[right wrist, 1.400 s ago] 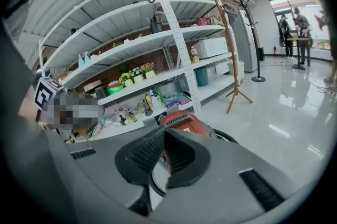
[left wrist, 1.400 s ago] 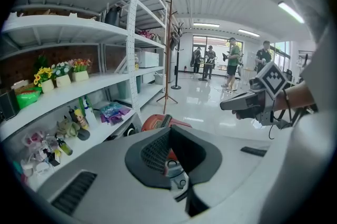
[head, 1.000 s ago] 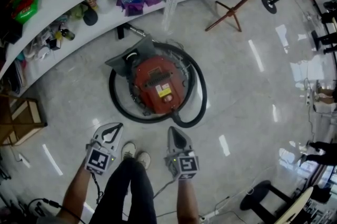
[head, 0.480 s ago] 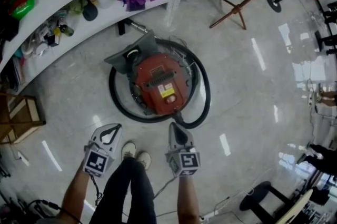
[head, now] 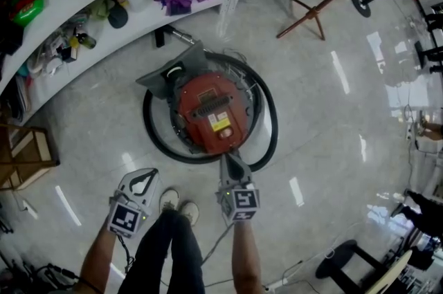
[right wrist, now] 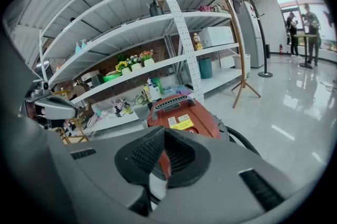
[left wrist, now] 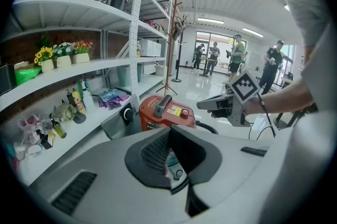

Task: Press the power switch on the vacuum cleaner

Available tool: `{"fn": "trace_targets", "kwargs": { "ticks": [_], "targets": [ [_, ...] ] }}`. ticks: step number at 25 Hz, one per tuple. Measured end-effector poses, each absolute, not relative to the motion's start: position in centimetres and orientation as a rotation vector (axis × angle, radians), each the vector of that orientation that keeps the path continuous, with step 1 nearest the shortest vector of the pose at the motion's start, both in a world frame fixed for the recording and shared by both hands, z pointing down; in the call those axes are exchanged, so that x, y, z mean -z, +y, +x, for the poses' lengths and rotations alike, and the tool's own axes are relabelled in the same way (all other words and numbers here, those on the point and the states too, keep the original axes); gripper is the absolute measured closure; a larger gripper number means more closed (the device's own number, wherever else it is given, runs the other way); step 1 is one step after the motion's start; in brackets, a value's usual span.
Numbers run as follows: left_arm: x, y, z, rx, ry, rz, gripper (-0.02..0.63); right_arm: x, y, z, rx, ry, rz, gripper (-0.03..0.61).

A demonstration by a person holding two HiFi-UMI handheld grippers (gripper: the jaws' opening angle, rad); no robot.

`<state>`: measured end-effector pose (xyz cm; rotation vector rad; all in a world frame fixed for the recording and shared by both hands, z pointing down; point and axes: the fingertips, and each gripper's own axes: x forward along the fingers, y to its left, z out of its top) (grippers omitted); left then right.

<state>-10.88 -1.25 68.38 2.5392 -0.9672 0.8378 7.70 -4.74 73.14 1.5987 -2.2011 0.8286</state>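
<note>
The red vacuum cleaner (head: 211, 113) sits unmoved on the floor by the bottom shelf, ringed by its black hose (head: 274, 125). The right gripper (head: 230, 161), clenched on nothing, has edged forward, and its tip now reaches the hose at the vacuum's near side. The left gripper (head: 151, 176), also clenched and empty, has drawn back slightly.

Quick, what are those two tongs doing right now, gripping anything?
Left tongs: closed, empty.
Right tongs: closed, empty, pointing at the vacuum cleaner.
</note>
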Motion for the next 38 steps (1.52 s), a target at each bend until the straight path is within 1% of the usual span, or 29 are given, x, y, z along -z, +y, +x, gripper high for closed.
{"fn": "trace_targets", "kwargs": {
  "ticks": [21, 38],
  "targets": [
    [-69.4, -0.2, -10.9, -0.848, -0.938, 2.525, 0.607, -77.2, -8.6, 7.9, -0.782, -2.184, 1.597, 0.568],
    [-70.2, -0.1, -11.1, -0.850, -0.912, 2.508, 0.607, -78.0, -9.1, 7.4, -0.797, -2.169, 1.588, 0.567]
  ]
}}
